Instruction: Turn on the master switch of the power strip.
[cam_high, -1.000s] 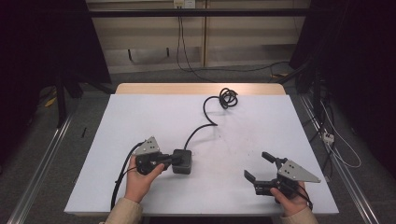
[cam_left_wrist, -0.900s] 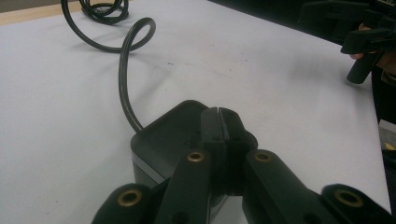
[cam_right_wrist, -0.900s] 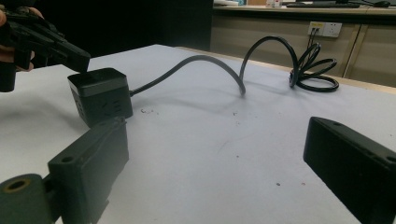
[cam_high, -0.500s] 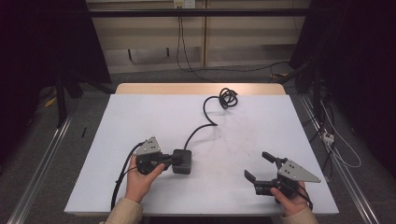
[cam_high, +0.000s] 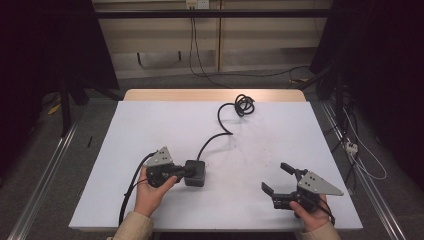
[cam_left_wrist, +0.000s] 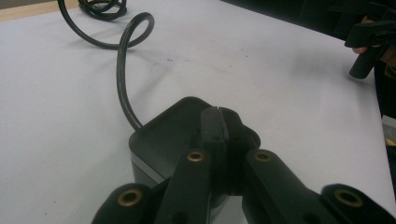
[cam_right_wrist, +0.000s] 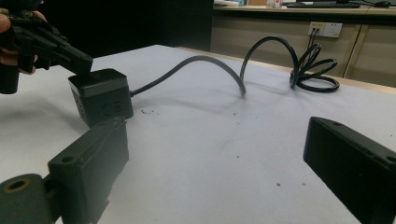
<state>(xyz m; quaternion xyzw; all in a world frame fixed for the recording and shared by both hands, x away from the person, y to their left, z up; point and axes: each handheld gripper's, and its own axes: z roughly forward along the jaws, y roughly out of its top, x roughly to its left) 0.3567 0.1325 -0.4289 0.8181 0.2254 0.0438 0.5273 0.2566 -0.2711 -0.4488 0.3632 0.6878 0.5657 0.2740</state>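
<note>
A matte black power cube (cam_high: 195, 173), boxy with rounded corners and a thin pale band along its side, sits on the white table (cam_high: 150, 125), whose smooth surface carries faint dark specks. A thick, glossy black cord (cam_high: 220, 127) leaves the cube's far side, arches across the table and ends in a loose coil near the wooden far edge. The left claw (cam_high: 186, 171), made of black plastic with brass-ringed screw holes, rests on the cube's top with its jaws pressed together, the tips meeting over the cube's near part with nothing between them. The right claw (cam_high: 279, 179) is held low over the table near its front right corner, well apart from the cube, its blocky black jaws spread wide with nothing between them.
</note>
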